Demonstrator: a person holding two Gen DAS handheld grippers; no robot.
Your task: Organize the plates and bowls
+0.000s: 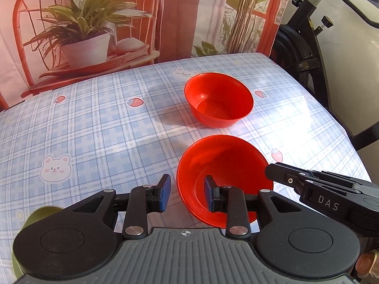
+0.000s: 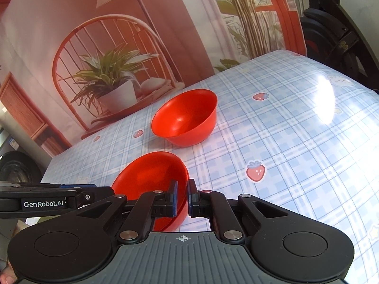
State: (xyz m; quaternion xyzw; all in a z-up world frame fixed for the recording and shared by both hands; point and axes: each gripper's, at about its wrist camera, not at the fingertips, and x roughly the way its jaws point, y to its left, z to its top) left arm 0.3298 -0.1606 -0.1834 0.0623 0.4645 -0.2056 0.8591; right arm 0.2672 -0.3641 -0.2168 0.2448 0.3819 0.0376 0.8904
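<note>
A table (image 1: 94, 123) under a glossy blue plaid cloth printed with bears and strawberries carries a far red bowl (image 1: 219, 99) standing upright; a near red bowl (image 1: 222, 177) is tilted, well apart from it

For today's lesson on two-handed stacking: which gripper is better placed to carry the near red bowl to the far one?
Right. The right gripper is pinched on the near red bowl's rim, tilting it. The left gripper straddles the opposite rim with its jaws apart, gripping nothing. The far red bowl sits free ahead.
</note>
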